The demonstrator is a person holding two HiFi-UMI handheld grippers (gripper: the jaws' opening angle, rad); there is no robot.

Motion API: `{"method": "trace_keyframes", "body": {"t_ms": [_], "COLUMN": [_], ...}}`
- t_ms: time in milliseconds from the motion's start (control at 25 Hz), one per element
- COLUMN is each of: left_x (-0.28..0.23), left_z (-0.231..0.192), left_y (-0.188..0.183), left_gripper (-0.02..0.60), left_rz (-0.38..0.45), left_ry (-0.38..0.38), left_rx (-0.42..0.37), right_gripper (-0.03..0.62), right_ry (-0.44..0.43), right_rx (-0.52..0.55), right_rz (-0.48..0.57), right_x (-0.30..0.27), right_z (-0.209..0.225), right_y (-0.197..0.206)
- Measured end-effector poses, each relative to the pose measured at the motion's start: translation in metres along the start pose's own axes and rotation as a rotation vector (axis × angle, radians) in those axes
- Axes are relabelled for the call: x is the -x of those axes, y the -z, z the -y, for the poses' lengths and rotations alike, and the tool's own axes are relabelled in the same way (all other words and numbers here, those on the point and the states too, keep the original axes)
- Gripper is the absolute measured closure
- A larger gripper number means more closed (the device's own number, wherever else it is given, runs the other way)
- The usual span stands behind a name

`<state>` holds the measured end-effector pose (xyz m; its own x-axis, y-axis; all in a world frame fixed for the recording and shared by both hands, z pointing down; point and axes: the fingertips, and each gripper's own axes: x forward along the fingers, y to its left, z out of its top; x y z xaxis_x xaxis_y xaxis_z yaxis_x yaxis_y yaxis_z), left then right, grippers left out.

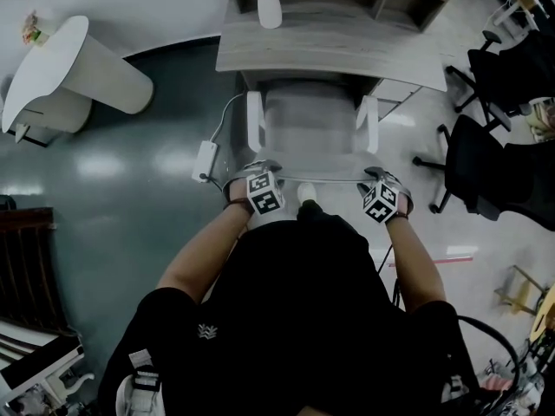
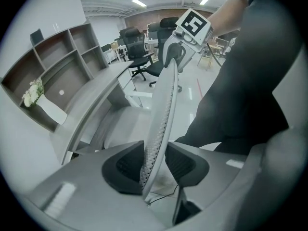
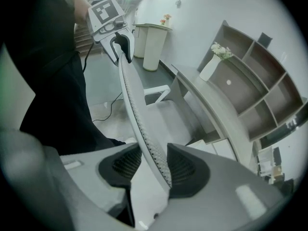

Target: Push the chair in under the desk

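Glossy grey-green floor (image 1: pixel 130 146) carries a grey wood-grain desk; a white vase (image 1: pixel 270 9) of white flowers stands at the tabletop's (image 1: pixel 329 46) far edge, before a shelf unit (image 2: pixel 62 66).

Markings: black-and-white square markers on each gripper's cube. A small white emblem (image 1: pixel 206 330) on the person's black shirt is too small to read.

The white chair (image 1: pixel 308 124) faces the desk, its seat front at the tabletop's near edge and its white armrests (image 1: pixel 255 120) just outside it. The mesh backrest (image 2: pixel 161 124) is nearest the person, its long axis parallel to that edge.

The left gripper (image 2: pixel 156 165) has its jaws clamped on the backrest's top rim at the left end. The right gripper (image 3: pixel 154 165) has its jaws clamped on the rim at the right end.
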<state>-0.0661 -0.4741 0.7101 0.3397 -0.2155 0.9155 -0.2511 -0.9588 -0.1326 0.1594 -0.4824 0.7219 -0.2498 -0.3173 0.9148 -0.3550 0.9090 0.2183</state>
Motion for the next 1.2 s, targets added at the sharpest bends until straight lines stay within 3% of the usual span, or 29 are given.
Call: {"method": "trace_keyframes", "body": {"t_ms": [1200], "left_x": [-0.033], "left_z": [-0.166], "left_y": [-0.018], "left_gripper": [0.427], "left_rz": [-0.040], "left_ry": [-0.051], "left_rx": [0.046], "right_gripper": [0.430], "right_ry": [-0.025], "right_rx": [0.026], "right_rz": [0.076], "right_x": [-0.056], "right_z": [0.143], "right_y": [-0.056]}}
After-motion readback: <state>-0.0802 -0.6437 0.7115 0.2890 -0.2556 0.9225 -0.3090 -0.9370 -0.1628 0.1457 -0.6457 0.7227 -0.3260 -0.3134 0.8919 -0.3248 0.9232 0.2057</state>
